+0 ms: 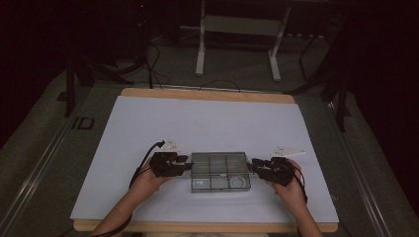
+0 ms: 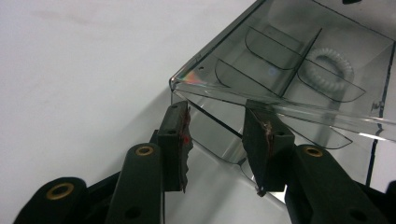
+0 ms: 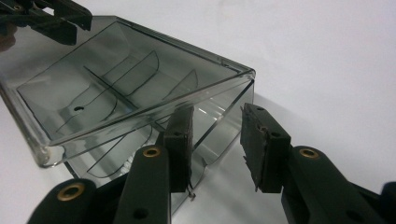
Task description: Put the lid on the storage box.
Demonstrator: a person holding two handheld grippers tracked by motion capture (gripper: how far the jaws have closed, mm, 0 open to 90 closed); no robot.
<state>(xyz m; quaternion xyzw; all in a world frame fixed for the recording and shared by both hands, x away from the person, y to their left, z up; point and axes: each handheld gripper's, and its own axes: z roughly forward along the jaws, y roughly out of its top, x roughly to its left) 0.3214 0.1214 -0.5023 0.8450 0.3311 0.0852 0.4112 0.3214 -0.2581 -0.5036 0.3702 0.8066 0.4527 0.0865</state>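
Your left gripper (image 1: 187,166) sits at the left end of the clear compartment box (image 1: 220,171), which lies on the white table (image 1: 207,123) near its front edge, between your two hands. In the left gripper view the jaws stand apart under the box's open lid (image 2: 280,109), pressing on nothing. A white coiled ring (image 2: 327,70) lies in one compartment. Your right gripper (image 1: 253,166) meets the box's right end, jaws parted, gripping nothing.
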